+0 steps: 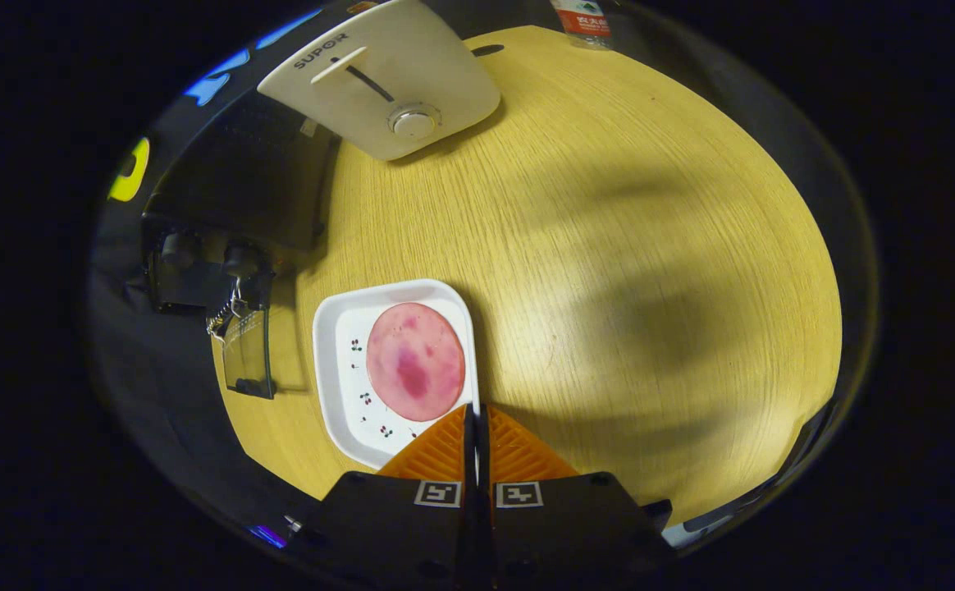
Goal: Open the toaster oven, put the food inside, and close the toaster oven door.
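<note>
Evidently, the task is barely begun.
The tool (476, 408) is seen closed on nothing, just above the plate (338, 386) rim; the pink food slice (415, 361) lies untouched on that plate, well short of the white appliance (387, 82) beyond.

We see the table (609, 246) in pale wood with fine grain lines, matt under the light. The toaster (383, 78) looks like smooth cream plastic, its dial (413, 121) shiny like metal. The plate (338, 377) is glossy white, the round slice (416, 359) on it smooth and faintly sheened. The gripper (476, 414) presses its ribbed fingers together.
</note>
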The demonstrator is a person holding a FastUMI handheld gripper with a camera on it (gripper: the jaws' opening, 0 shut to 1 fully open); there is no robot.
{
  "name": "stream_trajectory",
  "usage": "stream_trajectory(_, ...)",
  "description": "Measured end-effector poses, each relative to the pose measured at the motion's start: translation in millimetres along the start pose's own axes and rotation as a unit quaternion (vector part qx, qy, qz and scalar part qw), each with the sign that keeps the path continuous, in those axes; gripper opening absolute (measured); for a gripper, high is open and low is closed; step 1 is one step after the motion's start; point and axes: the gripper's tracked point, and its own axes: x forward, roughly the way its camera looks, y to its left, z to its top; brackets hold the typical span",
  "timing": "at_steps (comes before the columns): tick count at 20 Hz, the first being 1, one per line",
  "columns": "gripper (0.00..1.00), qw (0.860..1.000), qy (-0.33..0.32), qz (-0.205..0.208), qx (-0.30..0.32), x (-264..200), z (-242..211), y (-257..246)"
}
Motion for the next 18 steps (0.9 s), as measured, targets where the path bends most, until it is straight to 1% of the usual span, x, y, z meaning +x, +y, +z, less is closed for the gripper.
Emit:
stream_trajectory(4, 0.02, 0.999, -0.015, 0.021, 0.021, -13.4, -4.2, 7.7)
stream_trajectory(8, 0.02, 0.997, -0.036, 0.043, 0.06, -31.6, -12.2, 18.5)
stream_trajectory(15, 0.02, 0.988, -0.081, 0.08, 0.108, -64.9, -41.8, 54.1)
stream_trajectory(18, 0.02, 0.982, -0.094, 0.104, 0.13, -84.6, -63.9, 74.3)
